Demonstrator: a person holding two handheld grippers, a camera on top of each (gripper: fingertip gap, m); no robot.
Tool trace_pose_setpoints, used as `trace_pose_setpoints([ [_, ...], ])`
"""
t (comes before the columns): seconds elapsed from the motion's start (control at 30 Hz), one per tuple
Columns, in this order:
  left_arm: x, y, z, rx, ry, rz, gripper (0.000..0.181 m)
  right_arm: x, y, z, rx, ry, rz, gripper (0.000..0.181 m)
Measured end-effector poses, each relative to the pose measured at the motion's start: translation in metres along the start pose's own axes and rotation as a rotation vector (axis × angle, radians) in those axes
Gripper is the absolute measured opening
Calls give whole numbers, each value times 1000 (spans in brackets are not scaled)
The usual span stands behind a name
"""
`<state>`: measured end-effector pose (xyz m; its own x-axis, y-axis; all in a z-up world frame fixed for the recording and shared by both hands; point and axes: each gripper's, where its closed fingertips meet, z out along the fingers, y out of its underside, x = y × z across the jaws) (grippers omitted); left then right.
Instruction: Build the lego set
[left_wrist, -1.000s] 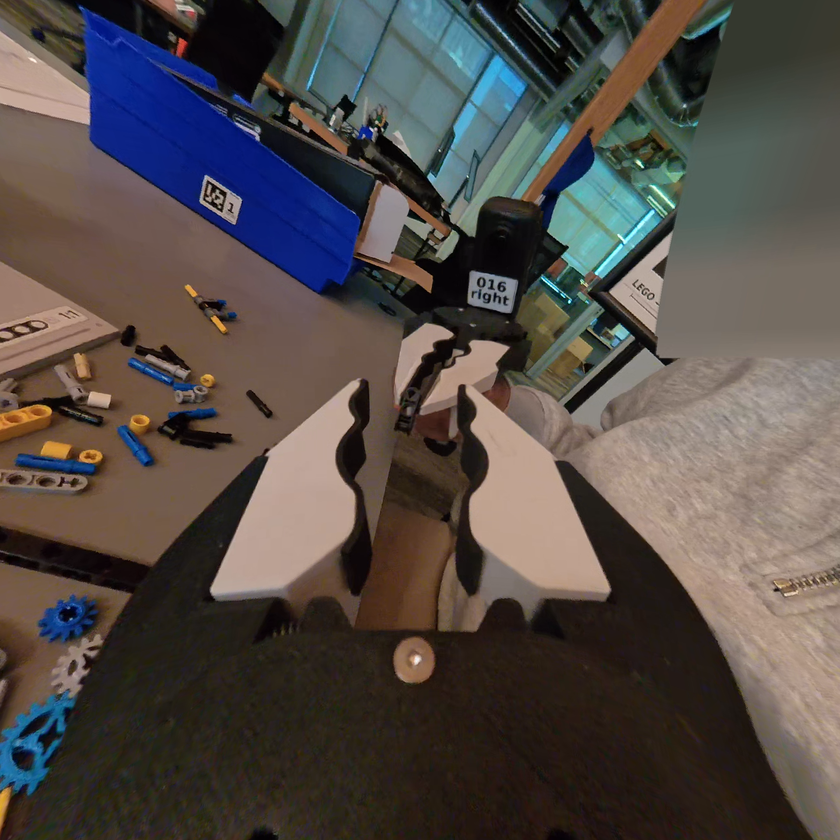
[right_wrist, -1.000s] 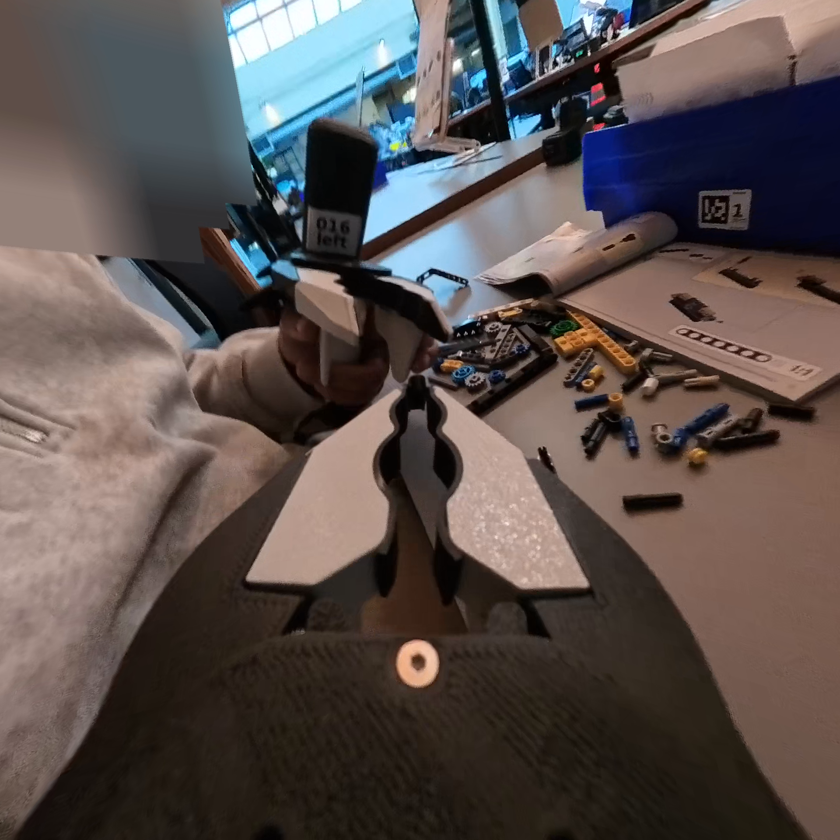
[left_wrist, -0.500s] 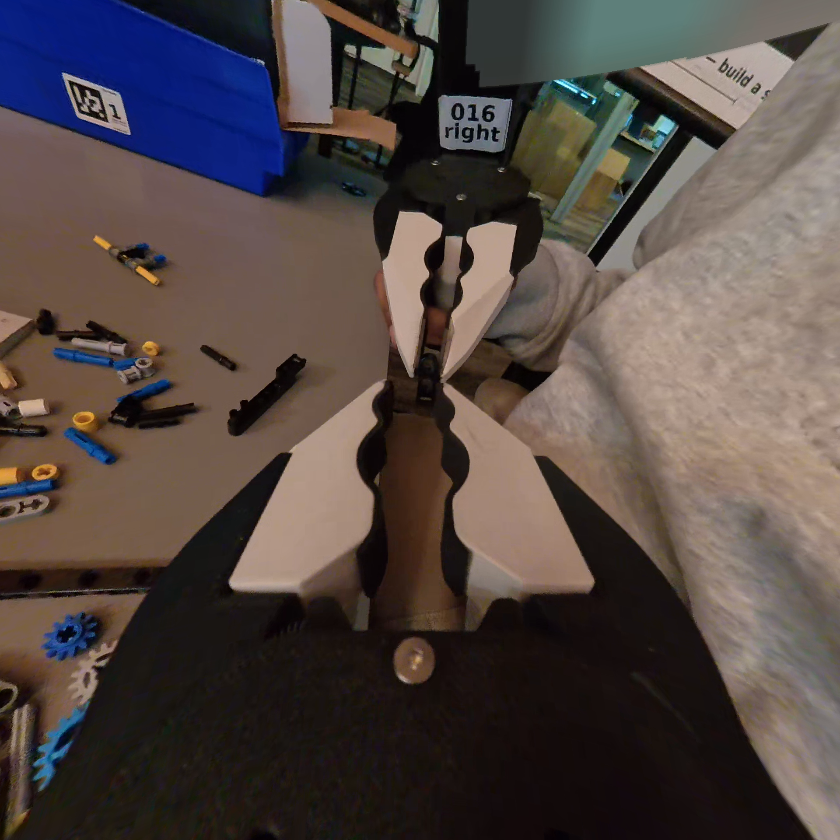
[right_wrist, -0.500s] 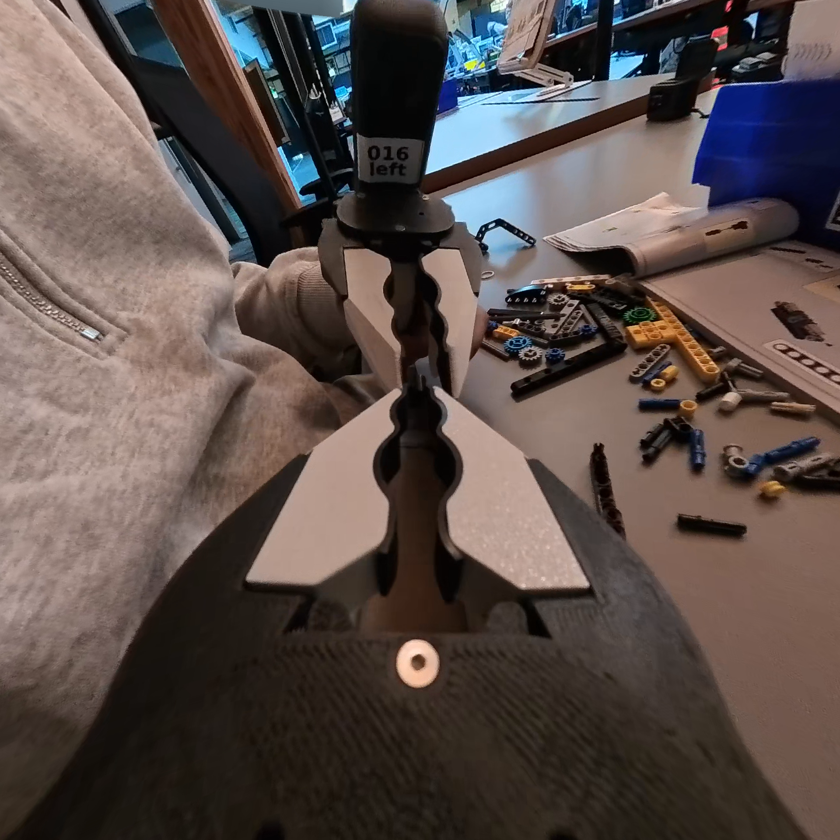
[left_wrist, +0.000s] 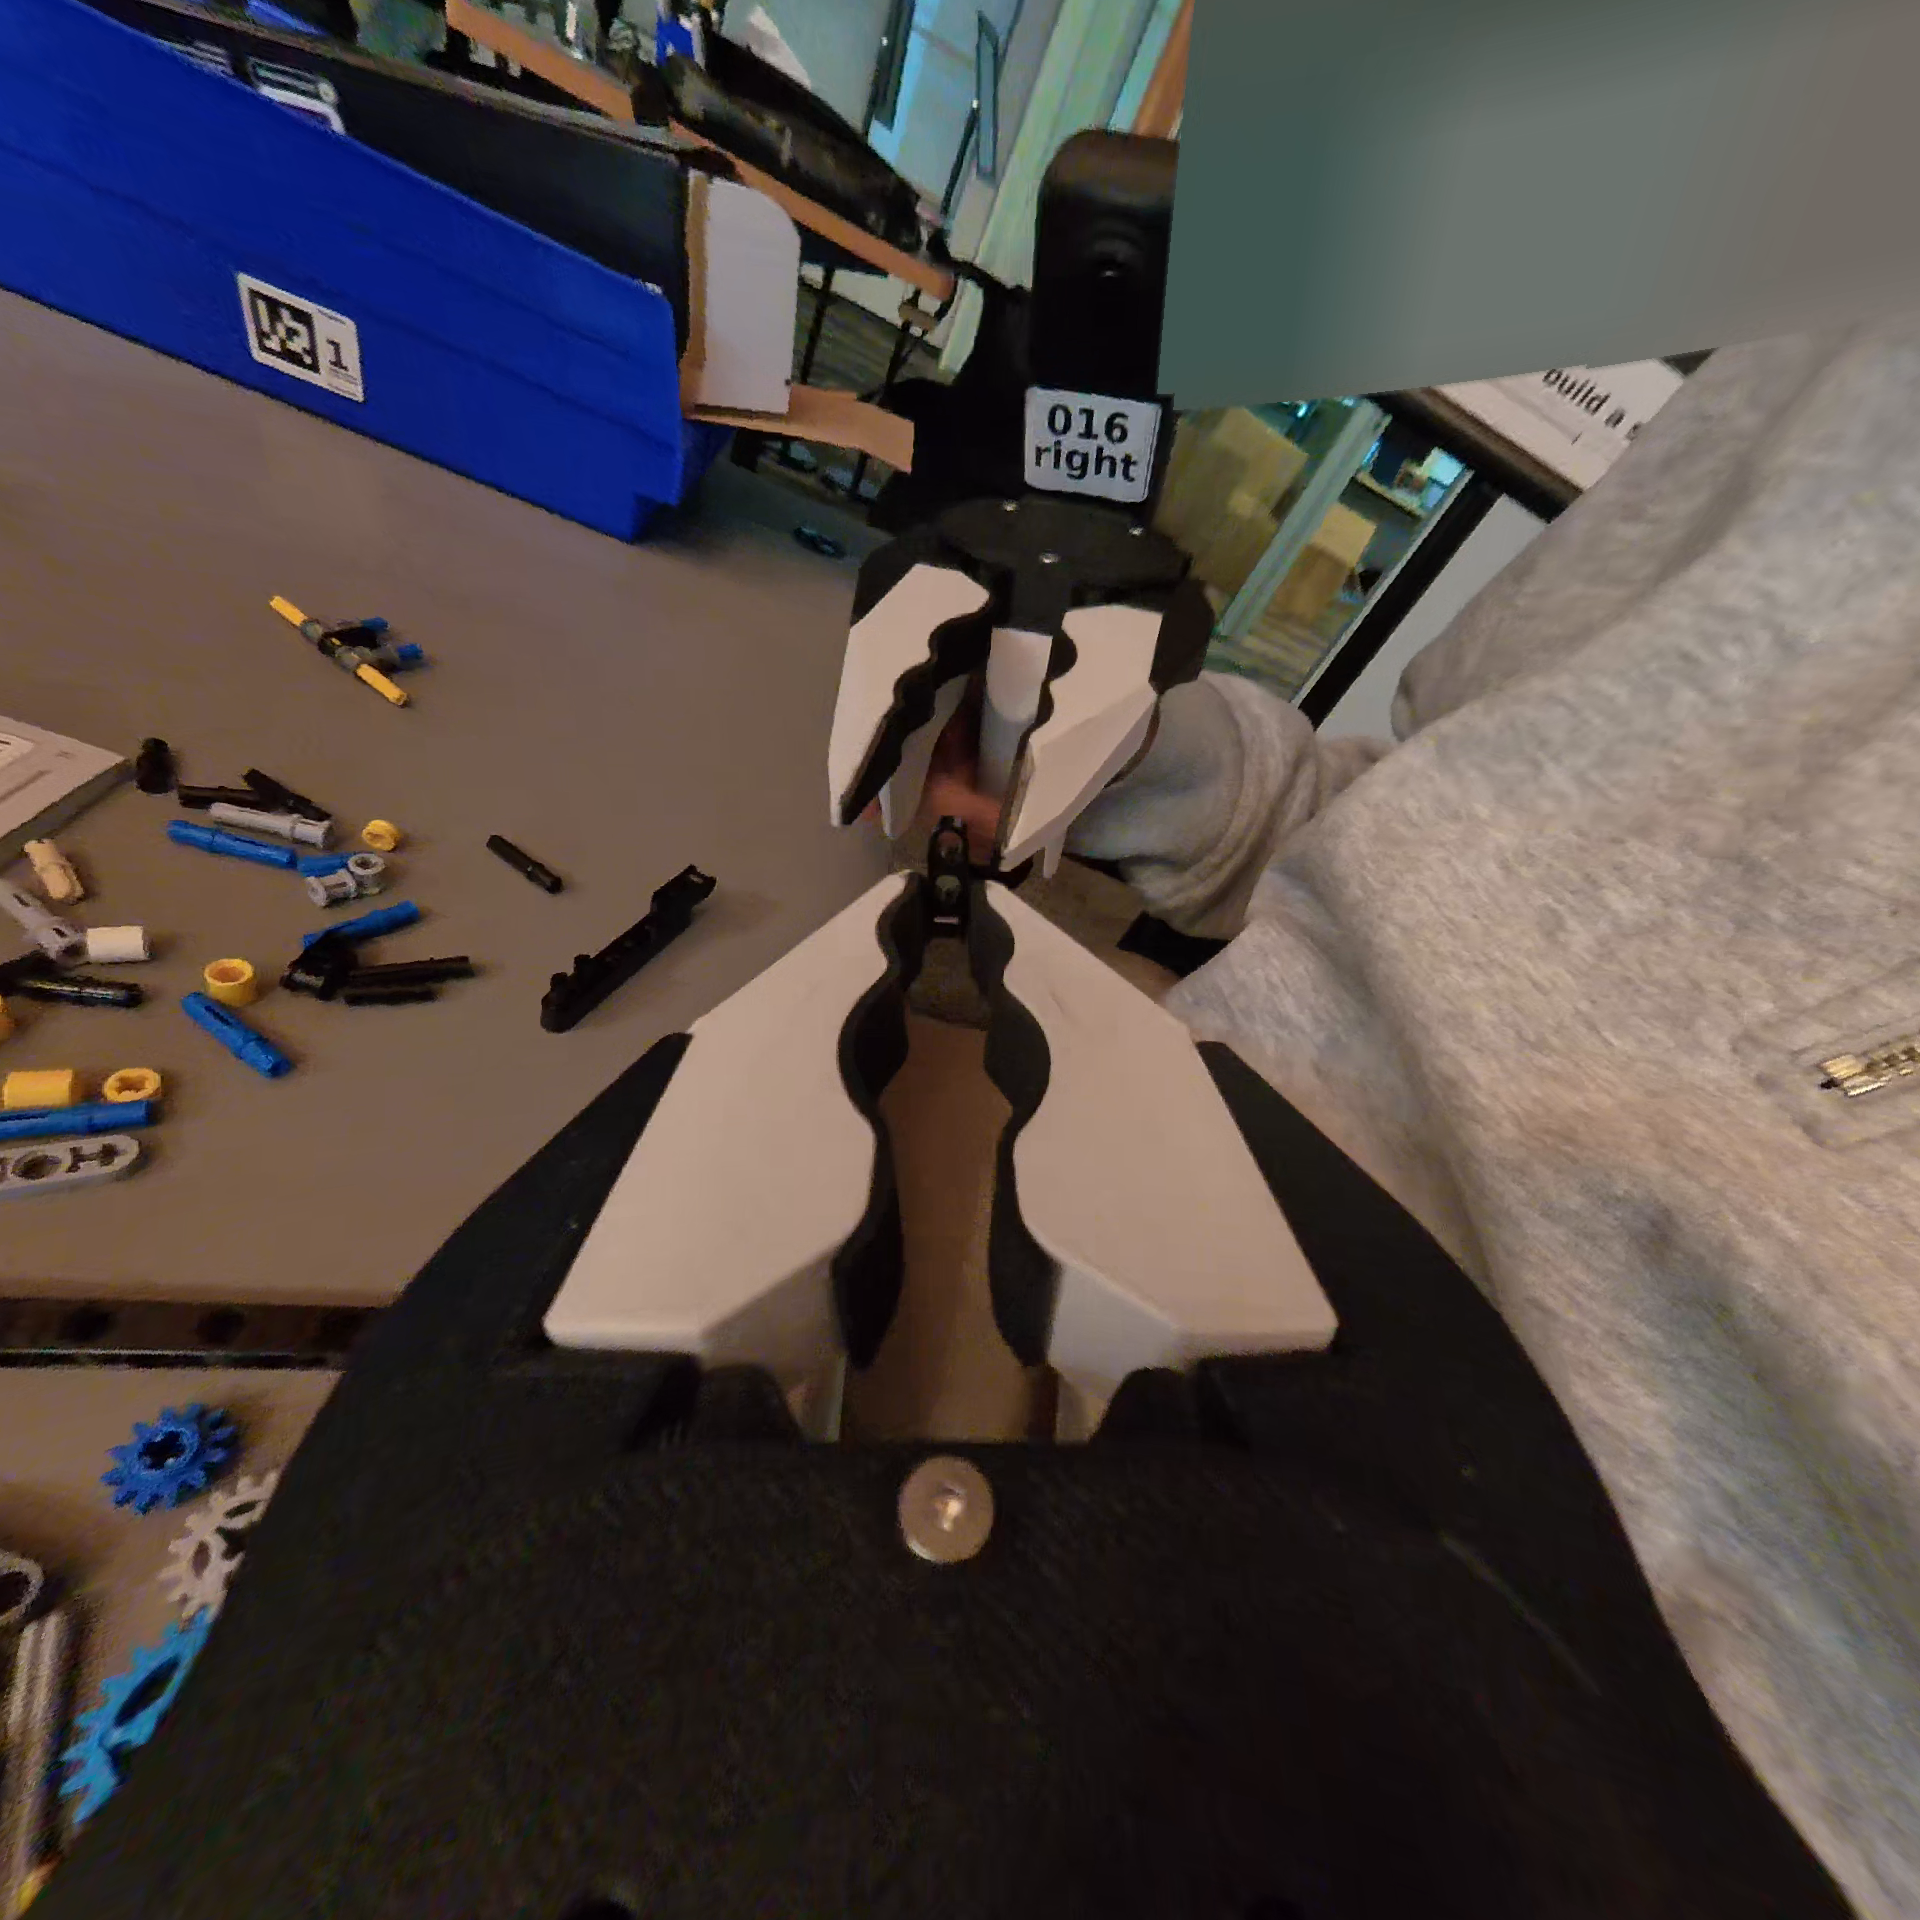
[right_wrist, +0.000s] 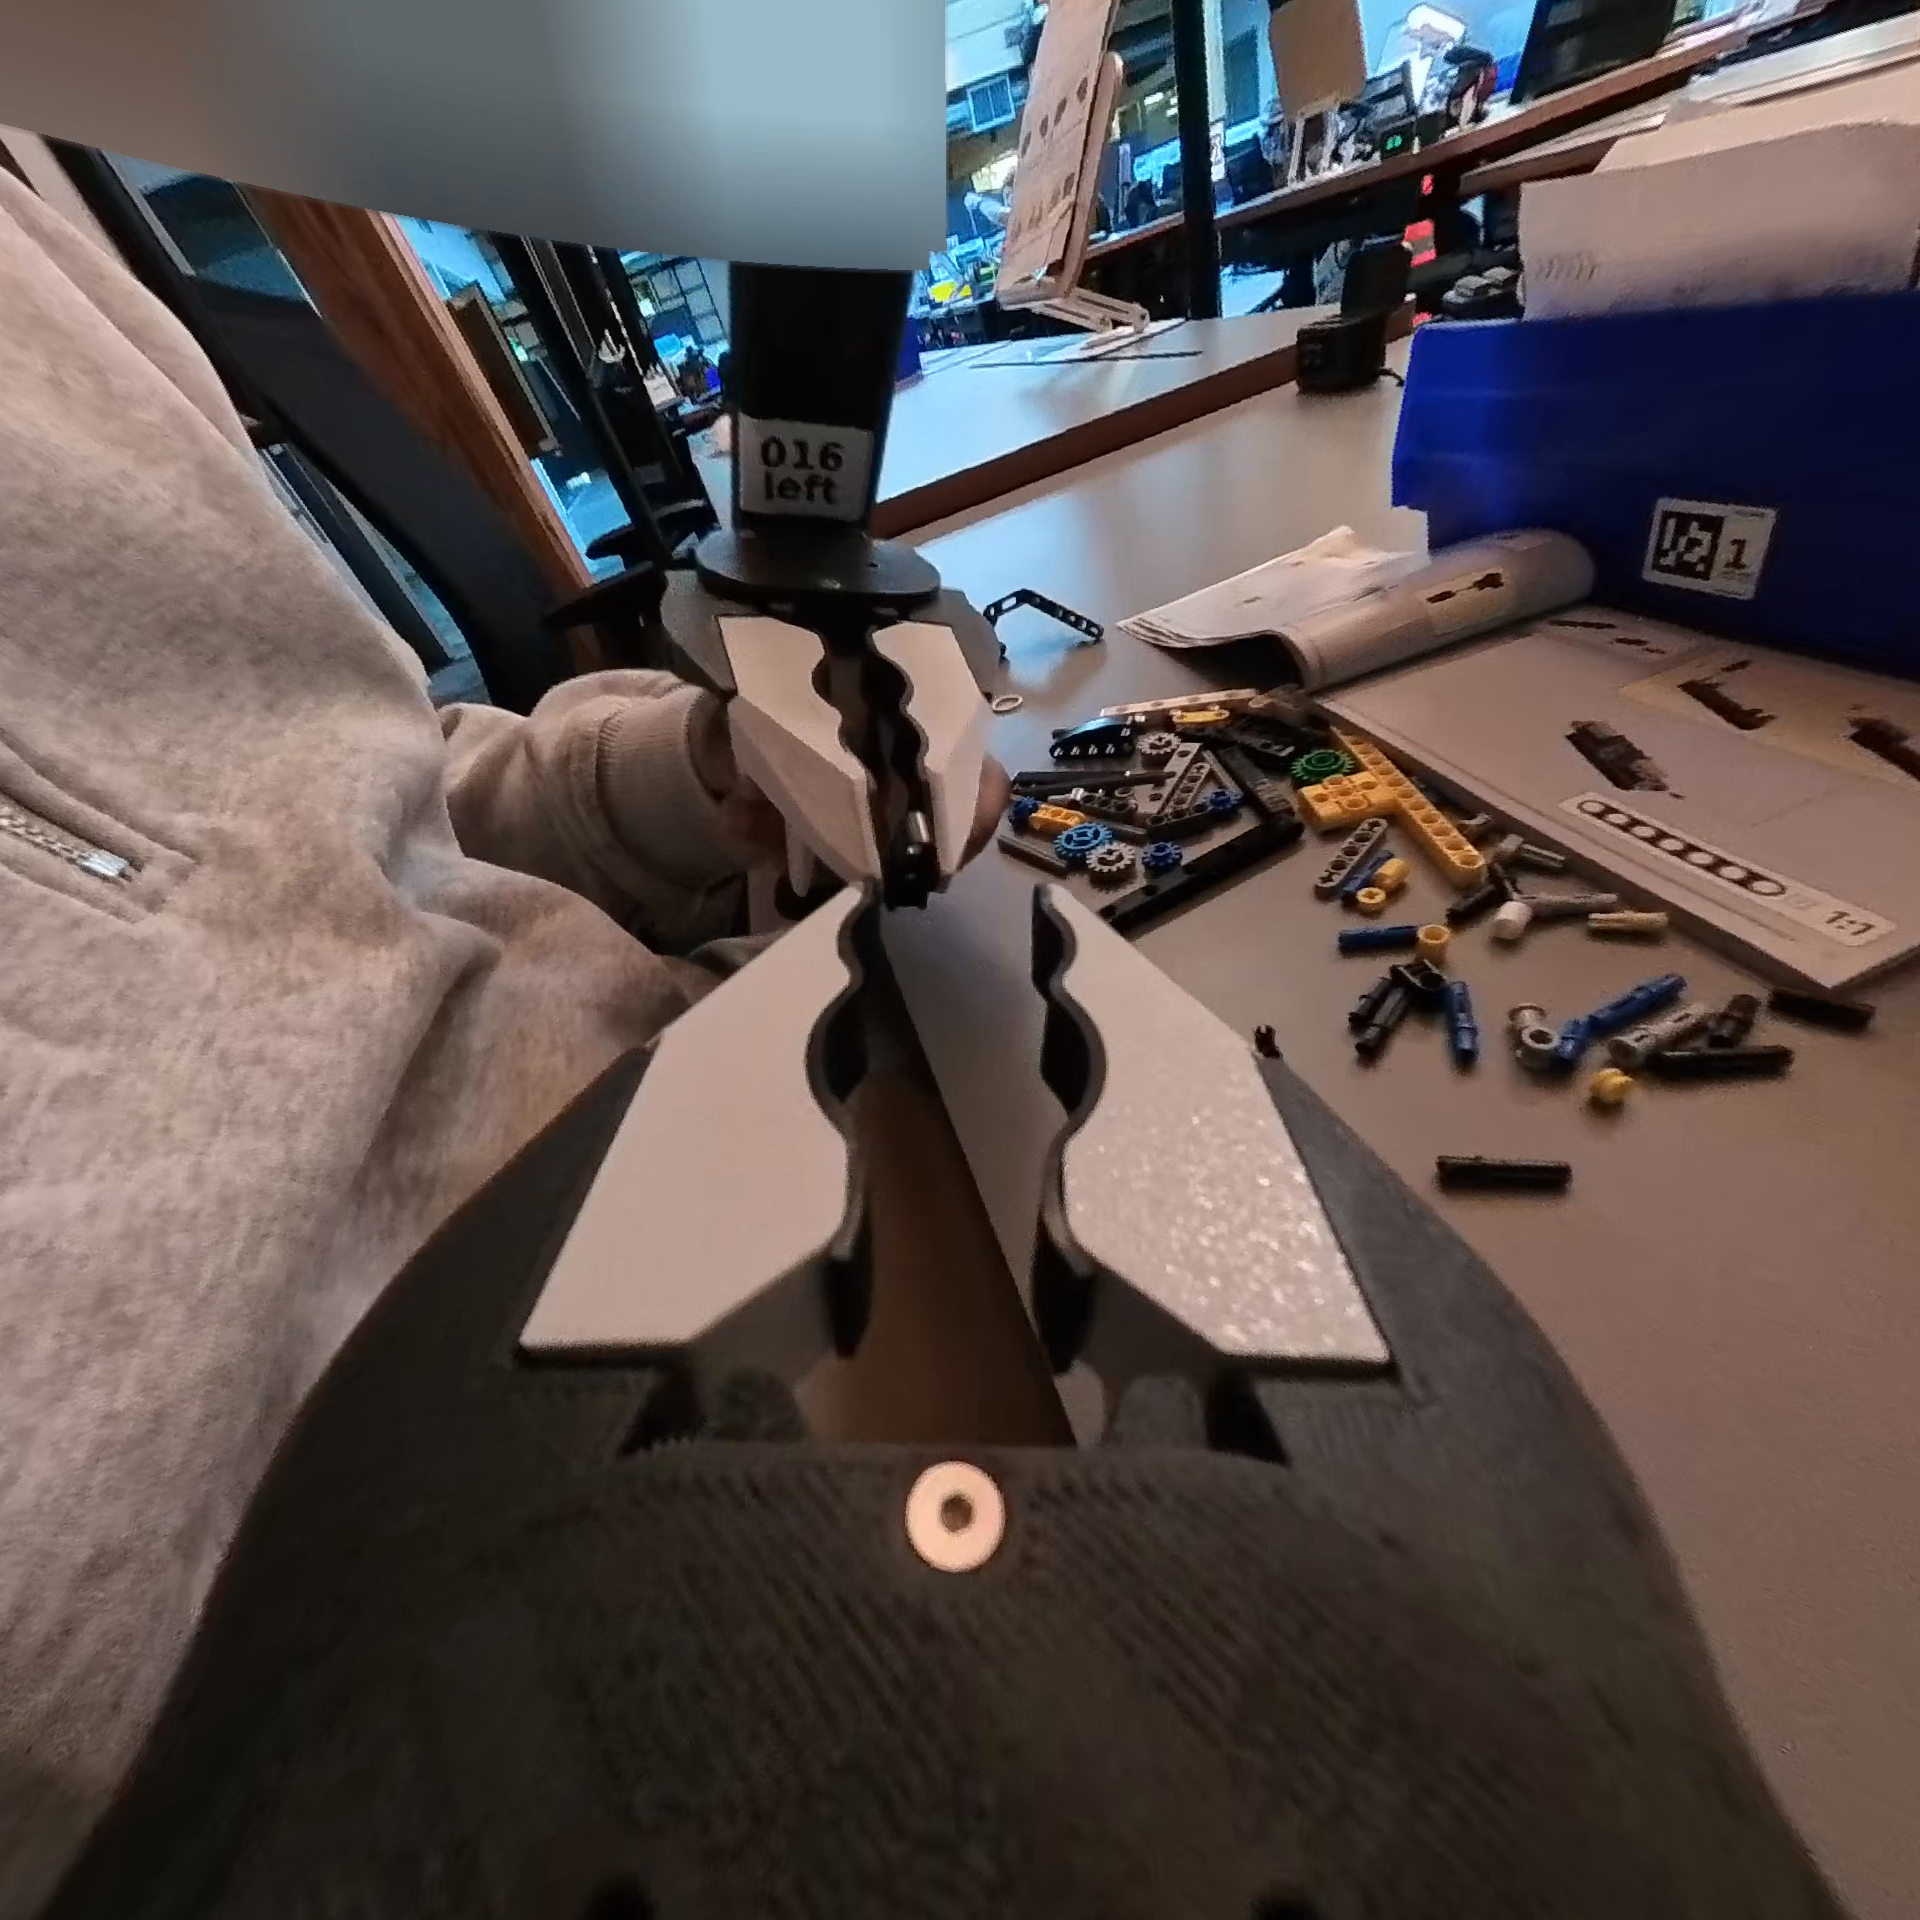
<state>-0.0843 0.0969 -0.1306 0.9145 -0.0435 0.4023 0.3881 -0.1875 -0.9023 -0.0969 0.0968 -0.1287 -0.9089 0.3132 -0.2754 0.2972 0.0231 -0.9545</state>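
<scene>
Off the table's near edge, in front of the person's grey sweatshirt, I hold both grippers nose to nose. My left gripper has its jaws drawn together at the tips on a small black piece; the right wrist view shows that piece as a short dark part with a pale metallic spot, standing out of the closed tips. My right gripper stands with its jaws clearly parted and empty, one fingertip just beside the piece, whether touching I cannot tell.

Step in hand, as I judge it: a hand-over or regrip in mid-air, with the piece now carried by the left gripper alone. The next move calls, I think, for either fetching a mating part from the table or closing the right jaws squarely on the free end; the piece is tiny, so a skewed pinch could flick it onto the lap.

Remaining parts lie loose on the grey table: a black beam nearest the edge, blue pins and yellow bushes beyond, a yellow frame and gears in a heap, the open manual behind them, and a blue bin at the far edge. No sizeable assembly is visible, so the build seems early.
</scene>
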Motion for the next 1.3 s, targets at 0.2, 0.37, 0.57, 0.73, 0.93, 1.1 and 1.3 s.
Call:
trace_pose_setpoints([
  [0.2, 5, 4, 4, -15, 18, 19, 5, -9, -9, 1, 53, -35, 1, 16],
  [0.37, 6, 6, 6, -22, 18, 31, 5, -14, -7, 2, 45, -50, -20, 0],
  [0.57, 8, 4, 6, -10, 24, 32, 5, -17, -9, -1, 56, -70, -16, 11],
  [0.73, 10, 5, 6, -12, 37, 36, 5, -17, -6, 2, 36, -68, -24, 5],
  [0.93, 12, 3, 6, 1, 42, 36, 5, -19, -7, 0, 33, -91, -12, 5],
  [1.1, 15, 4, 6, -2, 70, 23, 16, -20, -2, 1, 1, -99, -22, 4],
  [1.3, 19, 6, 4, -23, 94, 19, 8, -25, 2, 2, -25, -123, -42, 4],
])
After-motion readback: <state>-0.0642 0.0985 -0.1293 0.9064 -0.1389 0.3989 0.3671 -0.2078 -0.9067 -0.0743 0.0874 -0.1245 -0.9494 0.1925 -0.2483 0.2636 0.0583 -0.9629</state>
